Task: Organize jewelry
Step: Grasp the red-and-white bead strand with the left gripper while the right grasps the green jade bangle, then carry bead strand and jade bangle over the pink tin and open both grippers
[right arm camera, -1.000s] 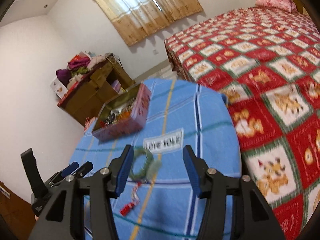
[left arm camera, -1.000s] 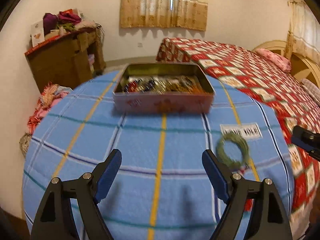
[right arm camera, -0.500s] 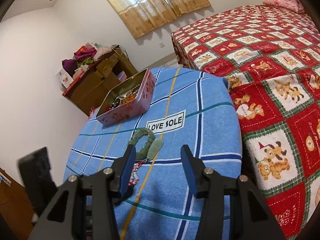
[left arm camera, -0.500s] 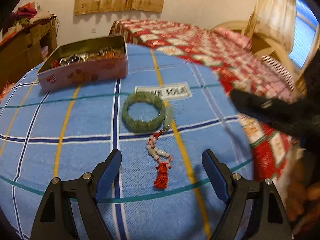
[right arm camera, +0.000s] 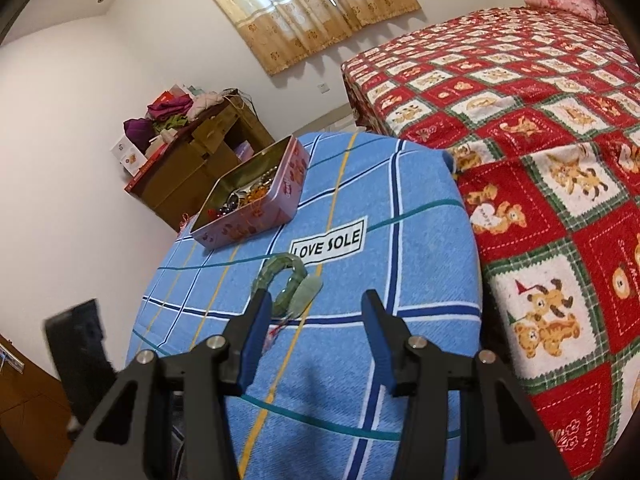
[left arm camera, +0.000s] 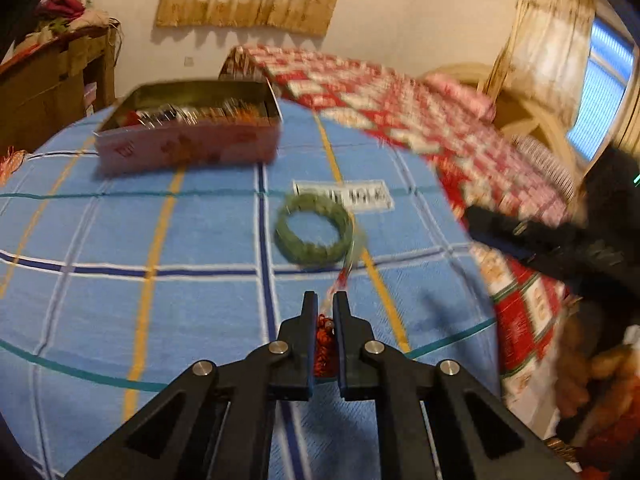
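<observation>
Left wrist view: blue cloth (left arm camera: 192, 240) bearing tin (left arm camera: 188, 128), bracelet (left arm camera: 314, 234) beyond left gripper (left arm camera: 325, 312), which has just clamped onto the red tassel (left arm camera: 323, 344). Right gripper (right arm camera: 316, 312) gapes, empty, bracelet just beyond its left finger.

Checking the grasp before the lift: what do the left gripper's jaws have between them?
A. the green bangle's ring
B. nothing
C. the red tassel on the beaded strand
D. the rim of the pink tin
C: the left gripper has just closed its jaws on the red tassel, while the green bangle lies beyond its tips.
</observation>
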Demonstrator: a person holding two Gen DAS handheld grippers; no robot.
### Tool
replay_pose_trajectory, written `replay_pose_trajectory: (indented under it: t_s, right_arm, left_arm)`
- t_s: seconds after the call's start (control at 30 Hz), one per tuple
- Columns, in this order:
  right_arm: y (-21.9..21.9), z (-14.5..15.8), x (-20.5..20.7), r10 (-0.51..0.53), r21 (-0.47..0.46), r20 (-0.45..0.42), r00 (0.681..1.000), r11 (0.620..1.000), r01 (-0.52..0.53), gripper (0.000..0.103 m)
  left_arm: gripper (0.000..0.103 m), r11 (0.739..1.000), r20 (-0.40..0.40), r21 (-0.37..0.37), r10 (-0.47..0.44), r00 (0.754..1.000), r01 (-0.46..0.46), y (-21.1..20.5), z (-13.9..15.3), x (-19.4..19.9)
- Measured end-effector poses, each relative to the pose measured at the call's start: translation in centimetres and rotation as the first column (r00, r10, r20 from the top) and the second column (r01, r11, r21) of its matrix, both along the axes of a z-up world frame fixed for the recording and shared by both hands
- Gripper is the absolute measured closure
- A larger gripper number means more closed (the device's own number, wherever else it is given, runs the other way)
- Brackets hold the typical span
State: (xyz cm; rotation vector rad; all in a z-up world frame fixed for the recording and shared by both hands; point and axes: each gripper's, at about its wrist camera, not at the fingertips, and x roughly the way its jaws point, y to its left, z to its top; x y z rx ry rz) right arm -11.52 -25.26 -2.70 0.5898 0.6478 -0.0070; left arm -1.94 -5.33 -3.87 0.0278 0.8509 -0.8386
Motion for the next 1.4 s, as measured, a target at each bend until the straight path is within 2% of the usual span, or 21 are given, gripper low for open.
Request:
replay_pose_trajectory:
  t_s: [0.07,0.27,0.47,0.6,0.77,0.8,0.83,0.9,0.93,1.07,1.23,1.4]
  right_arm:
    - [0.0,-0.1,0.2,-0.001,0.003,-0.004,1.0,1.0,0.001,0.053]
    - [0.9,-0.1,1.3,0.028,0.002,-0.012,1.0,1.0,-0.028,0.053]
    - [3.5,0.4,3.4,0.108,-0.062,-0.012,0.994,0.992,-0.108,0.053]
    - [4.9,-0.5,6.5,0.122,-0.14,-0.08,0.989,0.981,-0.132,0.053]
    - [5.6,-2.7,9.8,0.13,-0.155,-0.183,0.975,0.975,-0.159,0.053]
    - [5.7,-3.1,10.2,0.138,-0.156,-0.204,0.969,0.973,-0.172,0.06]
    - [5.8,-3.5,10.6,0.14,-0.165,-0.222,0.965,0.97,-0.179,0.073]
    - [5.8,-3.5,10.8,0.132,-0.191,-0.228,0.965,0.965,-0.177,0.09]
    - [5.8,-3.5,10.8,0.134,-0.184,-0.229,0.964,0.967,-0.178,0.093]
    - [5.4,-2.8,10.5,0.127,-0.178,-0.203,0.971,0.97,-0.165,0.094]
    - [4.6,1.5,10.4,0.132,-0.13,-0.068,0.989,0.982,-0.14,0.094]
    - [4.1,4.9,12.8,0.135,-0.1,0.044,0.99,0.986,-0.13,0.094]
  left_arm:
    - [0.097,0.998,0.014,-0.058,0.012,1.0,-0.011,1.6,1.6,0.0]
    - [0.097,0.993,0.073,-0.115,0.046,0.996,-0.037,4.3,4.6,0.3]
    - [0.097,0.976,0.104,-0.203,0.105,0.989,-0.082,6.6,7.6,1.1]
    - [0.097,0.968,0.139,-0.224,0.147,0.979,-0.113,7.9,9.2,1.4]
    - [0.097,0.957,0.167,-0.24,0.205,0.964,-0.162,9.3,10.3,2.2]
    - [0.097,0.955,0.168,-0.244,0.212,0.963,-0.168,9.5,10.4,2.4]
    - [0.097,0.951,0.166,-0.255,0.221,0.961,-0.175,9.8,10.6,2.8]
    - [0.097,0.946,0.167,-0.267,0.232,0.958,-0.182,10.1,11.0,3.4]
    - [0.097,0.945,0.177,-0.269,0.236,0.955,-0.184,10.0,11.3,3.8]
    - [0.097,0.946,0.197,-0.274,0.233,0.952,-0.175,9.6,11.8,4.7]
    - [0.097,0.945,0.204,-0.28,0.23,0.951,-0.169,8.8,12.1,6.3]
    - [0.097,0.938,0.21,-0.302,0.238,0.948,-0.168,8.0,12.8,8.7]
